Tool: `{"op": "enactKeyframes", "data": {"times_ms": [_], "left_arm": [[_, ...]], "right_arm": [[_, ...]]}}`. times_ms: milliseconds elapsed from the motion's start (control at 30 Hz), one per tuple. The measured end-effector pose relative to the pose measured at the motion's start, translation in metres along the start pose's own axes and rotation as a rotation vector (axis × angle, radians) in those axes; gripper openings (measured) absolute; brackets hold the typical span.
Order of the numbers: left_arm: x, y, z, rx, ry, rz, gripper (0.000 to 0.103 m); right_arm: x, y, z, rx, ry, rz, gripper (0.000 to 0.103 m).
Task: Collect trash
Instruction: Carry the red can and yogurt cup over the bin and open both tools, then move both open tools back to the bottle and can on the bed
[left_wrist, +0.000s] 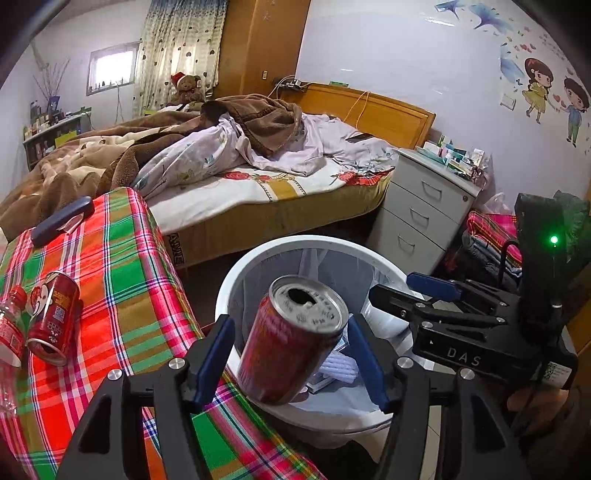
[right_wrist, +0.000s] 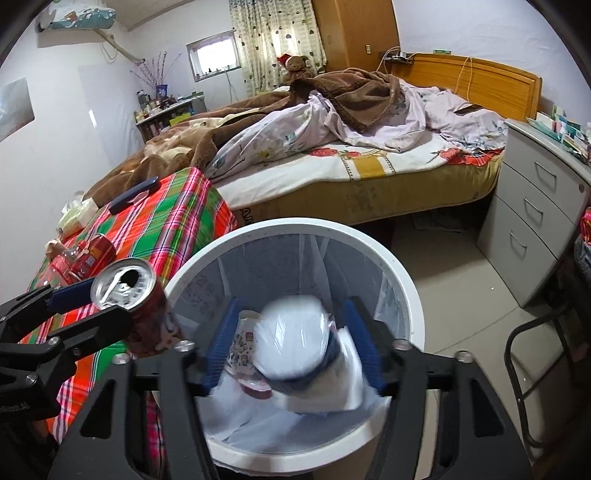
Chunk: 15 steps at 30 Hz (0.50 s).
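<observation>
The left gripper (left_wrist: 291, 363) hangs over the near rim of the white trash bin (left_wrist: 236, 273), which stands on the floor between the table (left_wrist: 122, 266) with its plaid cloth and a grey drawer cabinet (left_wrist: 417, 210). Between its blue pads sits a red drink can (left_wrist: 291, 339), tilted, its opened top facing up and away. The jaws stand wider than the can: a gap shows on each side in the left wrist view, so the pads are not pressing on it (whether the can touches one pad lower down cannot be told).

The right gripper (right_wrist: 291, 347) is also above the bin's mouth, pointing down into the clear liner. Its jaws are apart, and between them is a blurred white-and-dark object (right_wrist: 295, 347), perhaps a cup or lid; the blur hides what it is and whether a pad touches it. Below it lie white wrappers and a small printed carton (right_wrist: 240, 347) already in the bin.

On the table, well apart from the bin, a second red can (left_wrist: 53, 317) lies on its side just beside a clear plastic bottle with a red label (left_wrist: 11, 332). Farther back on the cloth rests a dark blue flat case (left_wrist: 61, 221). Behind everything is an unmade bed (left_wrist: 258, 184) with brown blankets.
</observation>
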<state>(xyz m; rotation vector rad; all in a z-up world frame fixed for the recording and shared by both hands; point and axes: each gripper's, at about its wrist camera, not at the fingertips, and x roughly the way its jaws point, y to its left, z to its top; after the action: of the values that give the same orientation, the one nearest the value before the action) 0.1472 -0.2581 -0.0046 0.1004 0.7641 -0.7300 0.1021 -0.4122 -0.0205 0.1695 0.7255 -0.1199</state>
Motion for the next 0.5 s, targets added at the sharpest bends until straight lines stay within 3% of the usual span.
{"op": "enactKeyframes", "data": {"times_ms": [500], "left_arm": [[-0.03, 0.005, -0.001, -0.011, -0.052, 0.014, 0.063]], "right_arm": [[-0.017, 0.011, 0.004, 0.004, -0.064, -0.01, 0.064]]}}
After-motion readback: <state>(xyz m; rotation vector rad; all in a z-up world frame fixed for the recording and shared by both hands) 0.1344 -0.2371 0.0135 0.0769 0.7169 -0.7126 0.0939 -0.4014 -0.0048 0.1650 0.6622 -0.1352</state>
